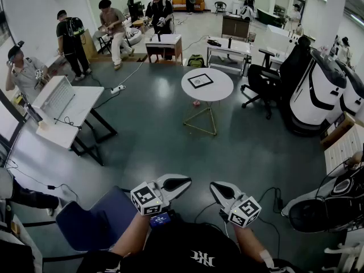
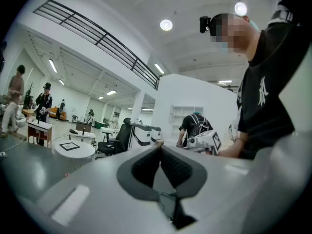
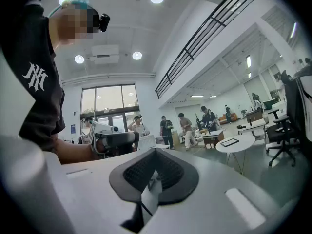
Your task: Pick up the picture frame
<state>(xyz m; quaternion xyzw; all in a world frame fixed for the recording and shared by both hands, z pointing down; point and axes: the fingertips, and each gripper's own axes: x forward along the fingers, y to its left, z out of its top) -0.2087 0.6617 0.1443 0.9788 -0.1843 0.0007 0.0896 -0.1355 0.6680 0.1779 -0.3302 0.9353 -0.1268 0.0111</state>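
Observation:
The picture frame (image 1: 200,81), a dark frame round a pale picture, lies flat on a round white table (image 1: 219,90) in the middle of the room, far from both grippers. Both gripper views show the frame small and distant: at the left in the left gripper view (image 2: 69,146), at the right in the right gripper view (image 3: 229,142). My left gripper (image 1: 187,181) and right gripper (image 1: 212,186) are held close to my body, tips pointing toward each other. Each is shut with nothing in it (image 2: 159,146) (image 3: 155,151).
A white folding table with a laptop (image 1: 62,110) stands at the left, a black office chair (image 1: 264,84) and white robot shells (image 1: 318,90) at the right. A blue chair (image 1: 91,220) is near my left side. Several people stand at the back. Cables lie on the floor.

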